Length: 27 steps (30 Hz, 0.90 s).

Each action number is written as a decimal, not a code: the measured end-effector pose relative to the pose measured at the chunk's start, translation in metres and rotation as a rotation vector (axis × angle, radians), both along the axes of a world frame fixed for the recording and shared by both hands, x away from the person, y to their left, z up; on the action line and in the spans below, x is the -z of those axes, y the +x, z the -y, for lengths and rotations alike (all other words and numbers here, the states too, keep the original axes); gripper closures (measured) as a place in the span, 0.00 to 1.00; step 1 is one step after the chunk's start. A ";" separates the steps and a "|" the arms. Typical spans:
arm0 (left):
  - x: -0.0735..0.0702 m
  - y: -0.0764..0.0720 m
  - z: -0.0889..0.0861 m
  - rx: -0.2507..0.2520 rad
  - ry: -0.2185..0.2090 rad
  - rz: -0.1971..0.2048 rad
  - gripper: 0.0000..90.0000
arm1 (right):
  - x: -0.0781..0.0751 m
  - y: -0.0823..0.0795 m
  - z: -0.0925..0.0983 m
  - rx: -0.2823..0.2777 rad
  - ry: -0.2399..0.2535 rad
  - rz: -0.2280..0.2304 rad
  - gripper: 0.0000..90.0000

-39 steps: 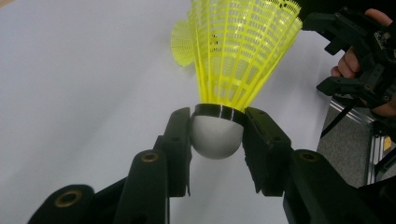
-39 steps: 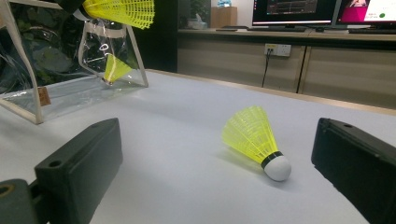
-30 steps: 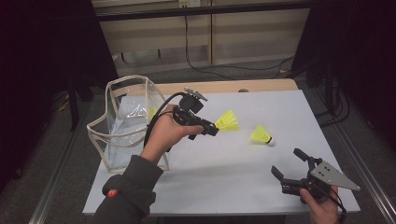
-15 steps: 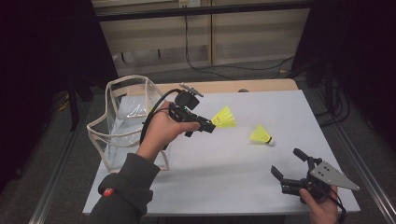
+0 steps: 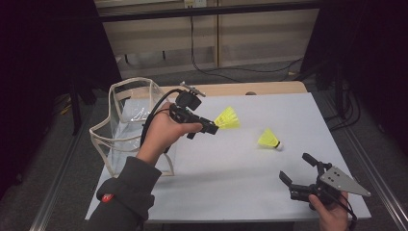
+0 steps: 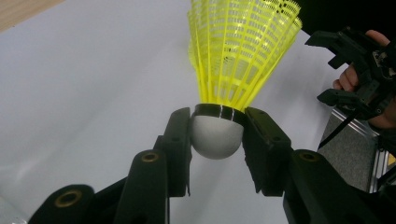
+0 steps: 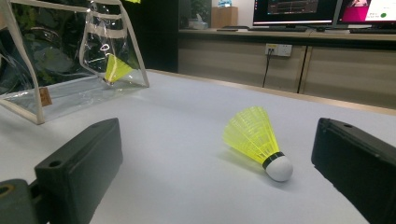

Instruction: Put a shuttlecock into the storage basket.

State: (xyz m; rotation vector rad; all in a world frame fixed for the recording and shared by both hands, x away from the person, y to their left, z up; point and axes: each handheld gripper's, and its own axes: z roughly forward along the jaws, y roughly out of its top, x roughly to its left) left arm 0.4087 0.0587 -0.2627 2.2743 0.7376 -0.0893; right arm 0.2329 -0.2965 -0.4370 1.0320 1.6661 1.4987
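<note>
Plastic, clear and trimmed with cream edging, forms the pouch (image 5: 126, 129) that stands open on the white desk (image 5: 231, 183) behind the left gripper (image 5: 212, 127), on its wrist side; in the right gripper view a yellow shuttlecock (image 7: 116, 68) lies inside the pouch against its far wall. The left gripper is raised above the desk, and its black fingers (image 6: 176, 140) pinch the white rounded cork of a yellow mesh-skirted shuttlecock (image 6: 236, 60). The cork sits squarely between the two pads, touching both, with the black band just above them and the skirt flaring out beyond the fingertips. Past those fingertips and lower down, a second yellow plastic shuttlecock with a white cork (image 5: 269, 139) lies on its side on the desk, well apart from the held one. It rests ahead of the right gripper (image 5: 298, 170), in the gap its fingers frame in the right gripper view, nearer the right-hand finger (image 7: 359, 163), with the cork turned towards that gripper. The right gripper sits low near the desk's near edge, held in a hand (image 5: 332, 211), its fingers spread wide with nothing between the pads.
</note>
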 end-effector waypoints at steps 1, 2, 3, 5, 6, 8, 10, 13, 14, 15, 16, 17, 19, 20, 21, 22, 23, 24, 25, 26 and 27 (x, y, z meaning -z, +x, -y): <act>-0.001 0.001 -0.001 0.005 0.008 0.004 0.70 | 0.000 0.000 0.000 0.000 0.000 0.000 0.02; -0.001 0.001 -0.001 0.005 0.007 0.005 0.70 | 0.000 0.000 0.000 0.000 0.001 -0.001 0.02; -0.002 0.000 -0.001 -0.006 0.000 -0.001 0.70 | 0.000 0.000 0.000 0.000 0.002 -0.001 0.02; -0.003 0.001 -0.002 -0.007 -0.004 -0.003 0.70 | 0.000 0.000 0.000 0.001 0.001 -0.001 0.02; -0.005 0.002 -0.003 0.000 0.003 -0.001 0.70 | 0.000 0.000 0.000 0.000 0.001 0.000 0.02; -0.006 0.002 -0.004 -0.017 -0.007 -0.004 0.70 | 0.000 0.000 0.000 0.000 0.000 -0.001 0.02; -0.008 0.003 -0.007 -0.010 -0.002 0.001 0.70 | 0.000 0.000 0.001 0.000 -0.001 -0.001 0.02; -0.010 0.003 -0.008 -0.017 -0.005 0.007 0.70 | 0.000 0.000 0.000 0.000 0.000 0.000 0.02; -0.010 0.003 -0.009 -0.021 -0.009 0.003 0.70 | 0.000 0.000 0.000 0.000 -0.001 0.000 0.02; -0.011 0.003 -0.010 -0.022 -0.008 0.004 0.70 | 0.000 0.000 0.000 0.000 0.000 0.000 0.02; -0.011 0.003 -0.010 -0.028 -0.010 0.002 0.70 | 0.000 0.000 0.000 0.000 0.000 0.000 0.02; -0.011 0.003 -0.011 -0.027 -0.008 0.002 0.70 | 0.000 0.000 0.000 0.000 0.000 0.000 0.02; -0.011 0.004 -0.012 -0.029 -0.004 0.001 0.70 | 0.000 0.000 0.000 0.000 0.001 0.000 0.02; -0.011 0.004 -0.012 -0.035 -0.008 -0.001 0.70 | 0.000 0.000 0.000 0.000 0.001 0.000 0.02; -0.012 0.004 -0.013 -0.023 0.002 0.002 0.70 | 0.000 0.000 0.000 0.000 -0.001 0.000 0.02; -0.013 0.004 -0.014 -0.027 0.001 0.002 0.70 | 0.000 0.000 0.000 0.000 0.001 0.000 0.02; -0.013 0.004 -0.014 -0.036 -0.006 0.002 0.70 | 0.000 0.000 0.000 0.000 0.001 0.000 0.02; -0.014 0.005 -0.015 -0.028 0.003 0.006 0.70 | 0.000 0.000 0.001 0.002 -0.001 -0.001 0.02; -0.015 0.004 -0.015 -0.042 0.000 0.005 0.70 | 0.000 0.000 0.001 0.003 -0.002 0.001 0.02; -0.017 0.005 -0.017 -0.038 0.007 0.009 0.70 | 0.000 0.000 0.001 0.003 -0.001 0.003 0.02; -0.018 0.006 -0.018 -0.029 0.010 0.010 0.70 | 0.000 0.000 0.001 0.003 -0.001 0.003 0.02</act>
